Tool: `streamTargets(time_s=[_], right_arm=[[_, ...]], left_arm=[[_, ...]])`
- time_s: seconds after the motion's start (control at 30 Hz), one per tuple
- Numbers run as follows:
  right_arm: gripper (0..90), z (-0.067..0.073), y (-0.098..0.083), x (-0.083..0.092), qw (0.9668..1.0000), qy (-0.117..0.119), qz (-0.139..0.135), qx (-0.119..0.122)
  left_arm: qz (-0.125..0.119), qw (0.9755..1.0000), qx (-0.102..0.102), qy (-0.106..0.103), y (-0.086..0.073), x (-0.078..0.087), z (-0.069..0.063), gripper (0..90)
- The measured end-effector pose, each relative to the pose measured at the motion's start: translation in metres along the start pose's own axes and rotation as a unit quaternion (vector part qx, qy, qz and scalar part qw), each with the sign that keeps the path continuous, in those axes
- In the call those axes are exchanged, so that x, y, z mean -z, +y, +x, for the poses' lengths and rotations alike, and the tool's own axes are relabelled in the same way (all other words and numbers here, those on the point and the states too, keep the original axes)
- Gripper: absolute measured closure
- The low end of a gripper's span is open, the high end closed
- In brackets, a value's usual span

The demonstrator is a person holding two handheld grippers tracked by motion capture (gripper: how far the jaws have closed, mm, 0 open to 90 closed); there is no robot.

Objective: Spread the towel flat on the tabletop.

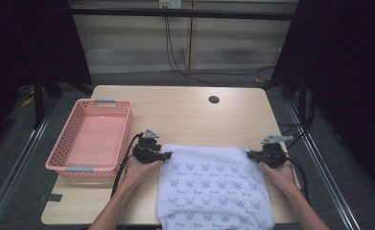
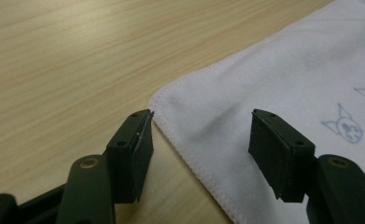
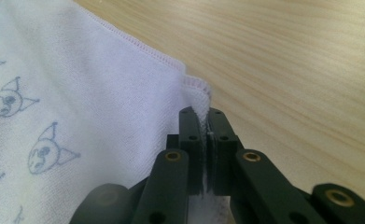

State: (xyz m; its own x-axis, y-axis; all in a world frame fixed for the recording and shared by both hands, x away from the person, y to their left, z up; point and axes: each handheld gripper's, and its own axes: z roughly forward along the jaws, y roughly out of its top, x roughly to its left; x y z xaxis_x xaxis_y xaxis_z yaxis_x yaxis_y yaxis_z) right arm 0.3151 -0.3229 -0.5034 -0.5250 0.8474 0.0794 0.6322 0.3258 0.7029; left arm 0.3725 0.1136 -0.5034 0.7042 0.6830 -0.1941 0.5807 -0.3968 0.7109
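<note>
From above, the towel (image 1: 214, 187) lies flat at the table's (image 1: 185, 110) near edge, basket (image 1: 91, 139) empty. Left gripper (image 2: 201, 140): jaws wide, straddling 1 corner, ungripped. Right gripper (image 3: 201, 135): jaws clamped on its corner. Folding looks barely begun.

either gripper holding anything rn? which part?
Right gripper is shut on the towel, pinching its far right corner. Left gripper is open, jaws straddling the towel's far left corner edge, holding nothing.
</note>
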Motion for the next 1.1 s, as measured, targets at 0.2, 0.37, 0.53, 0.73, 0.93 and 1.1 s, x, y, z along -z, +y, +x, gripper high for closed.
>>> streamTargets(time_s=[0.2, 0.37, 0.53, 0.73, 0.93, 1.1], right_arm=[[86.3, -0.001, 0.000, 0.000, 1.0000, 0.004, -0.001, 0.000], [86.3, -0.003, 0.000, 0.000, 0.9999, 0.009, 0.000, -0.006], [86.4, -0.005, 0.004, 0.003, 0.9995, 0.022, -0.014, -0.019], [86.5, -0.011, 0.020, 0.027, 0.9962, 0.032, -0.071, -0.039], [86.6, -0.016, 0.053, 0.055, 0.9899, 0.035, -0.131, -0.041], [86.7, -0.016, 0.078, 0.068, 0.9866, 0.035, -0.156, -0.032]], left_arm=[[0.005, 0.9997, -0.023, -0.012, 0.006, -0.008, -0.004, 53.3], [0.006, 0.9992, -0.022, -0.031, 0.009, -0.014, -0.005, 83.2], [-0.022, 0.9978, -0.012, -0.061, 0.015, -0.004, -0.008, 86.0], [-0.062, 0.9952, -0.038, -0.065, 0.038, 0.024, -0.014, 86.1], [-0.106, 0.9919, -0.037, -0.060, 0.065, 0.057, -0.003, 86.5], [-0.133, 0.9891, -0.032, -0.054, 0.080, 0.076, 0.005, 86.6]])
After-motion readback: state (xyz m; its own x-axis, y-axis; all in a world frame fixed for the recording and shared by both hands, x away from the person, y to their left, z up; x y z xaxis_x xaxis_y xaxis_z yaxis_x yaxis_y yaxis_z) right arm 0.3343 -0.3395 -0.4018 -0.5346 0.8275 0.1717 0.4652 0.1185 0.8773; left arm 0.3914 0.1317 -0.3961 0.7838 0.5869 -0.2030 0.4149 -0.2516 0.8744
